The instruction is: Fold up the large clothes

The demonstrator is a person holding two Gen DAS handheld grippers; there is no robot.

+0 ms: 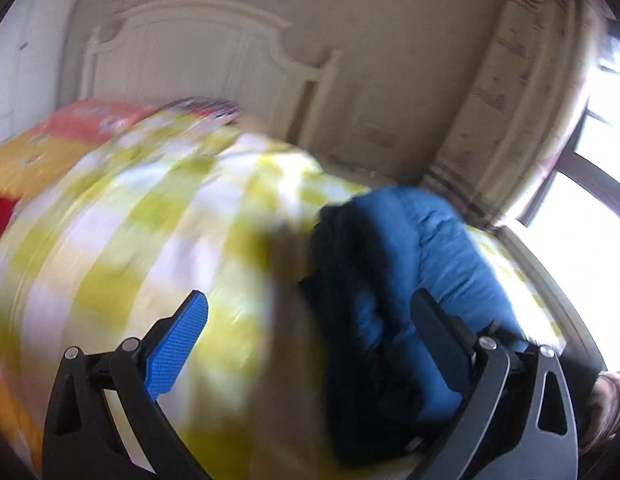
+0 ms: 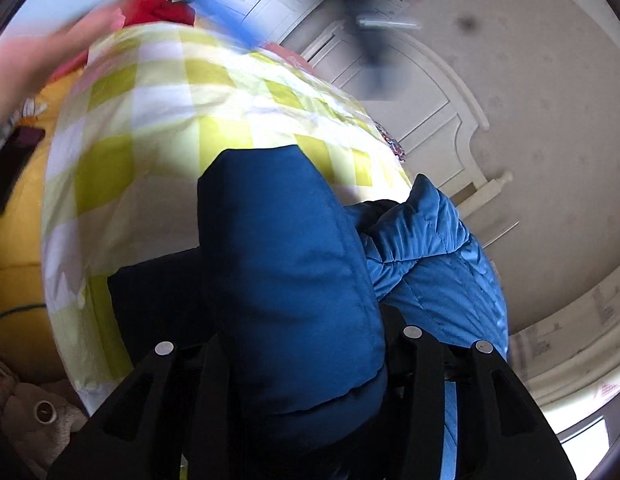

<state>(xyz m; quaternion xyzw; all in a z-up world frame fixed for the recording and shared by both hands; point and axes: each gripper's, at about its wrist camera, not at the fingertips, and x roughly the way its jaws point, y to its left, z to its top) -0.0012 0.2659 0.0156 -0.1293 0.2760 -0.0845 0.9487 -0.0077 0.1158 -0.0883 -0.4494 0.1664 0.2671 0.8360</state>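
Note:
A blue padded jacket with a dark lining lies on the green-and-white checked bedspread. My left gripper hovers over it with its blue-padded fingers spread wide and nothing pinched between them; this view is blurred. In the right wrist view a thick fold of the jacket bulges up between the jaws of my right gripper, which is shut on it, and the cloth hides the fingertips. The left gripper shows there as a blue and dark smear at the top.
A white headboard and wall stand behind the bed, with a bright window to the right. Orange and red bedding lies far left. A person's arm, a dark flat device and a grey plush toy lie left.

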